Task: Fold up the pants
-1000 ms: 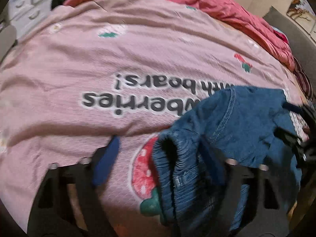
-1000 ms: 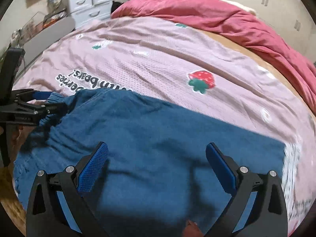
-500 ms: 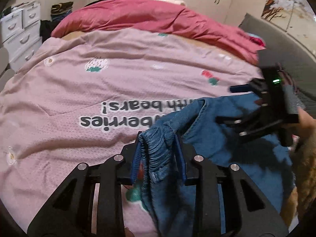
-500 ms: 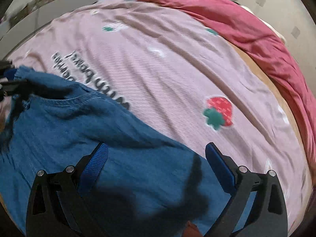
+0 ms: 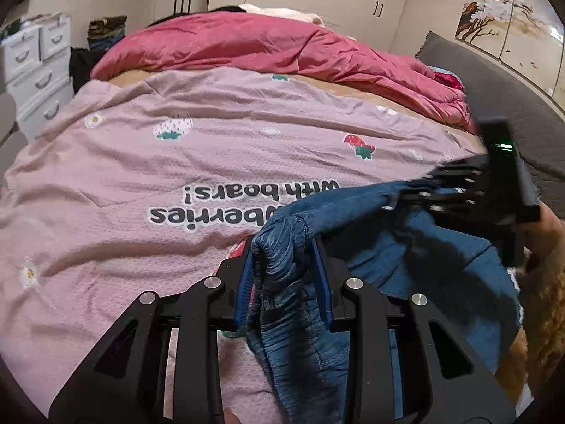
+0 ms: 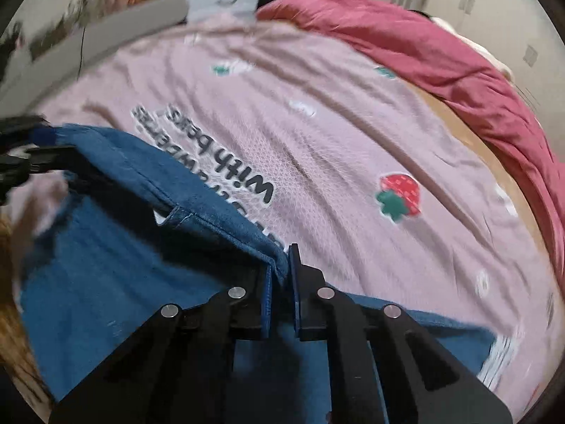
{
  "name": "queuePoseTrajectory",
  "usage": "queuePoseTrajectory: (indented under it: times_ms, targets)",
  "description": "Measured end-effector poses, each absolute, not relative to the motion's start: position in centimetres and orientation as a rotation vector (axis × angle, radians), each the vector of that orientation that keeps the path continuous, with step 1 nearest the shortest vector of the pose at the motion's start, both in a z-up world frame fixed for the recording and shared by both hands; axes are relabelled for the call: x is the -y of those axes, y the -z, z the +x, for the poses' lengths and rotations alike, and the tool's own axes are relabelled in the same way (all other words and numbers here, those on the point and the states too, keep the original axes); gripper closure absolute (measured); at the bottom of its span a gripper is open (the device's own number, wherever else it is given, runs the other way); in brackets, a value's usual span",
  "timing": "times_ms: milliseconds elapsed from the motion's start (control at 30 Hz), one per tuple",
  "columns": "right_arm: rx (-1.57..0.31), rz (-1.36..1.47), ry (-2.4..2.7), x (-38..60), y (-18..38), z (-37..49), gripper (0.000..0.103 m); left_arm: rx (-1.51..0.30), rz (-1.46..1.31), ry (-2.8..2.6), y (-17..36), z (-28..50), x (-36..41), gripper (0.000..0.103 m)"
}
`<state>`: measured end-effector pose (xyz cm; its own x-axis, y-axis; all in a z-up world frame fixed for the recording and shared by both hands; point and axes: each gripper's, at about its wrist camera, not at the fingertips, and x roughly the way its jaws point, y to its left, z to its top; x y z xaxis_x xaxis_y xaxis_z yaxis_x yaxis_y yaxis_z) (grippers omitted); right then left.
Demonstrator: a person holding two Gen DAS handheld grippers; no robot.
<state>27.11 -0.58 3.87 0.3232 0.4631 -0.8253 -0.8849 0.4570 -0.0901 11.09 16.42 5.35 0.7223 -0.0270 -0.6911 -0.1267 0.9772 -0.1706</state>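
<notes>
The blue denim pants lie at the near edge of the bed on a pink sheet. My left gripper is shut on the gathered elastic waistband and holds it lifted. My right gripper is shut on a hem edge of the pants. The right gripper also shows at the right of the left wrist view, pinching the cloth. The left gripper shows at the left edge of the right wrist view. The top edge of the pants is stretched between the two.
The pink sheet with strawberry prints and black lettering covers the bed. A red duvet is bunched along the far side. White drawers stand at the far left. A dark grey headboard runs along the right.
Both grippers closed on the pants: the left on the waistband, then the right on the hem edge. The pants' edge has been lifted off the sheet between them.
</notes>
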Motion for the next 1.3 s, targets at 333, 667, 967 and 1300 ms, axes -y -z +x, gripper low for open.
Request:
queuePoseTrajectory:
  times_ms: [333,667,967,1300]
  targets:
    - [-0.743,-0.427,-0.97,9.1,-8.1,16.3,0.095,-0.688,-0.18,0.042,-8.7,5.5,-13.2,0.08]
    - [-0.841,-0.395,-1.049,11.4,-4.2,7.4,0.095,-0.754,-0.338,0.033,-4.1,-2.0,-12.2,0.077]
    - [-0.952,-0.355,-1.059,11.6,0.9,4.1,0.091,-0.768,-0.535,-0.073,-1.9,-6.6,-13.5,0.077]
    - [-0.954,-0.276,-1.069,12.7,1.6,3.2,0.081,-0.77,-0.35,0.08,-4.7,-0.2,-7.3,0.065]
